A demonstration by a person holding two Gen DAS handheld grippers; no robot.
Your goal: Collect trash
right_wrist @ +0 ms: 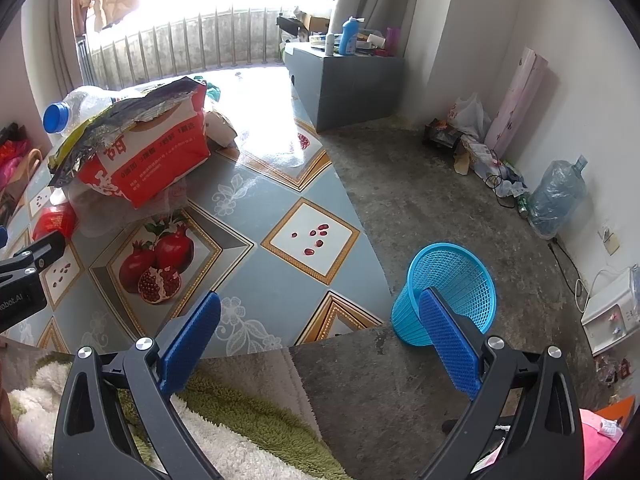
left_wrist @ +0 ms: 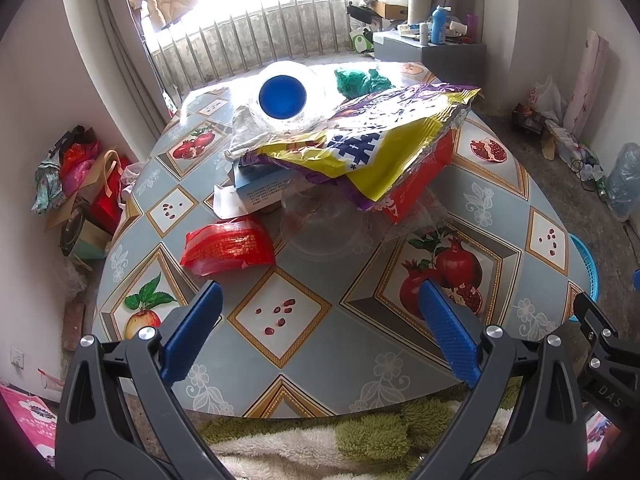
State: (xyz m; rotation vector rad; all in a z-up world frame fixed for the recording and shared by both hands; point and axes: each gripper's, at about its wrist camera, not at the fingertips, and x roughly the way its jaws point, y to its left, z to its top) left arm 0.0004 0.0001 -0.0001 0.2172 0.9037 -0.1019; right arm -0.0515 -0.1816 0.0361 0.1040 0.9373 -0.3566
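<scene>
1. Pomegranate-print tablecloth point(left_wrist: 320, 344) fills my left wrist view; my left gripper point(left_wrist: 320, 300) gapes wide and empty before the untouched heap: red wrapper point(left_wrist: 228, 246), yellow snack bag point(left_wrist: 372, 144), blue-capped bottle point(left_wrist: 286, 98).
2. Right wrist view: my right gripper point(right_wrist: 320, 304) is wide too, holding nothing; the blue mesh basket point(right_wrist: 452, 280) on the floor beside the table looks empty, so collecting seems unstarted.

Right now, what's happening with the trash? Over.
Left tool open, empty. Right tool open, empty. Trash pile untouched on table. Blue basket on floor, unobstructed.
</scene>
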